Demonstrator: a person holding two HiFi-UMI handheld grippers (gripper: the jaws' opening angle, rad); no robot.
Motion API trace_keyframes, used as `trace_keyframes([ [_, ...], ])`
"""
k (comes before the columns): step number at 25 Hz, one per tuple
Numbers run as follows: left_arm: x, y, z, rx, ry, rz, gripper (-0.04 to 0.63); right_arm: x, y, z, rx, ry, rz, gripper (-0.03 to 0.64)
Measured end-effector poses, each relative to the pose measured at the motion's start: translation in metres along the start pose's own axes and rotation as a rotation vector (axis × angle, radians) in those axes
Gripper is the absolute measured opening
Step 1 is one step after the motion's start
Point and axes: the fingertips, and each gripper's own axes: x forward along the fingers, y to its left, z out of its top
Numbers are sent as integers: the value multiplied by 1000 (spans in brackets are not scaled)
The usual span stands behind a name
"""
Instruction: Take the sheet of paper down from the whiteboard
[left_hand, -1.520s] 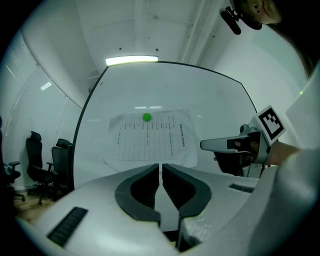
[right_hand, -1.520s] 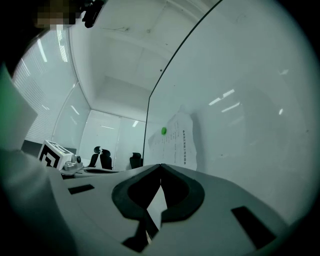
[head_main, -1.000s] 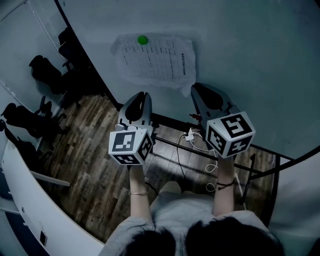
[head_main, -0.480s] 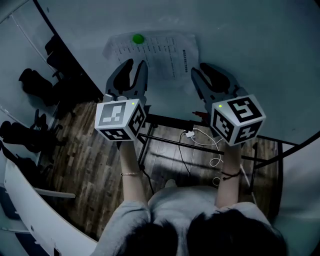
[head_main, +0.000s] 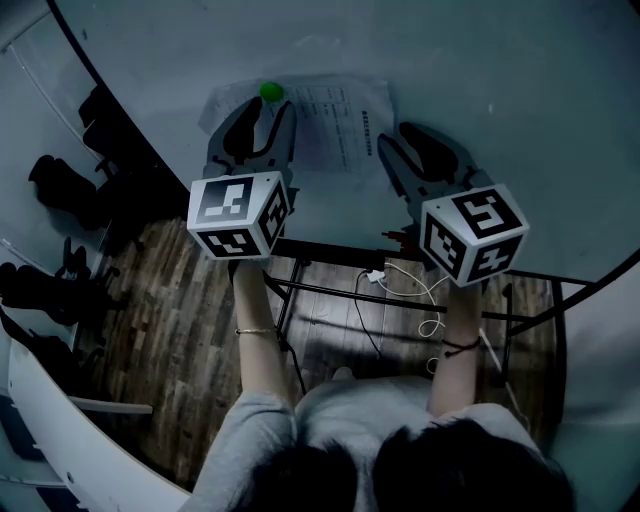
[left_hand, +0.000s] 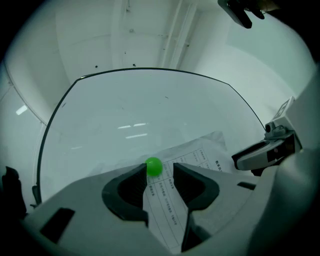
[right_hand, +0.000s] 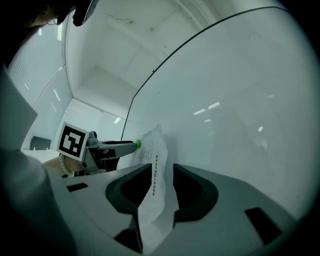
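**Whiteboard (right_hand: 225, 100), sheet of paper (right_hand: 155, 190) pinned up**

My left hand-held gripper (left_hand: 161, 172) is opening, its jaws either side of the green magnet (left_hand: 153, 166) that pins the sheet's upper left corner. My right hand-held gripper (right_hand: 162, 170) is opening too, with the paper's loose, crumpled edge unpinched between its jaws. The sheet is white and printed with a table.

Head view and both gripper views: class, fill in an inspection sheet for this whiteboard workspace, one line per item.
Surface: whiteboard, upright, glossy.
Job's things: sheet of paper held on the board by a green magnet near its top edge.
Clutter: nothing seen.
Grippers: left claw opening, magnet between its tips, not gripped; right claw opening, the sheet's loose edge between its jaws, not pinched.
Cables: white cable trailing below the board.
Surroundings: wooden floor, black chairs at left.
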Motion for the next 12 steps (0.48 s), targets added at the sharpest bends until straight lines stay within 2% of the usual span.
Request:
trace_keyframes([
  [12, 15, 8, 0, 28, -4, 3, 147, 17, 5, -6, -29, 53, 10, 110],
])
